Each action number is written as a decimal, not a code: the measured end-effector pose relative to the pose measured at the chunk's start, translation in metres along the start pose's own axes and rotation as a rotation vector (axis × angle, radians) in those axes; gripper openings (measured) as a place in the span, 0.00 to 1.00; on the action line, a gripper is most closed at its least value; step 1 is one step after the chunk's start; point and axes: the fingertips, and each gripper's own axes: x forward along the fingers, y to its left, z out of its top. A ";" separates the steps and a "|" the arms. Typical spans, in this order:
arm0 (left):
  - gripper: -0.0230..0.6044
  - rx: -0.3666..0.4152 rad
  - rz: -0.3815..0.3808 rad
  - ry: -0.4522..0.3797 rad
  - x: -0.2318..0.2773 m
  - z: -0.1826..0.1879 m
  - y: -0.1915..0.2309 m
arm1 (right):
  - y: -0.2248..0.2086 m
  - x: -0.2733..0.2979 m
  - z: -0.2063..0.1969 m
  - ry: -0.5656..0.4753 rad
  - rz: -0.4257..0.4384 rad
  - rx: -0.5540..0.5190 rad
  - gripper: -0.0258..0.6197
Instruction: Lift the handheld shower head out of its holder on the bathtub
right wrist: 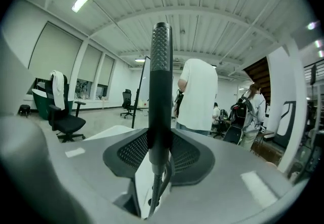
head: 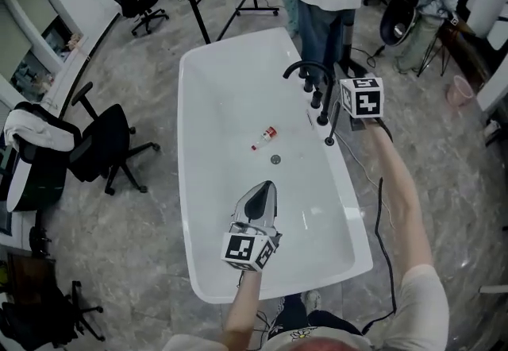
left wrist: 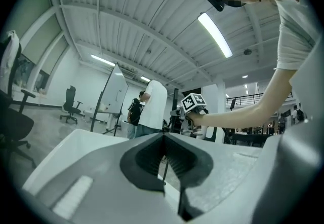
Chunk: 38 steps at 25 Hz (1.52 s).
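Right gripper (right wrist: 161, 153): fingers clenched on the black shower head (right wrist: 161, 76), which stands upright between them with its hose hanging below, beside the faucet (head: 305, 68) on the bathtub (head: 198, 183) rim. Left gripper (left wrist: 164, 142): fingers pressed together, nothing between them.

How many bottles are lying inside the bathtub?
1. A small bottle lies on the bathtub floor near the drain; the left gripper hides some floor.
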 end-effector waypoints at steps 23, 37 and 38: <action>0.04 0.161 -0.131 -0.203 -0.034 0.232 -0.133 | 0.107 -0.361 0.165 -0.361 0.168 0.061 0.28; 0.04 0.171 -0.187 -0.173 -0.055 0.212 -0.189 | 0.118 -0.441 0.100 -0.330 0.126 0.080 0.27; 0.04 0.174 -0.191 -0.169 -0.055 0.212 -0.191 | 0.117 -0.443 0.099 -0.329 0.124 0.087 0.27</action>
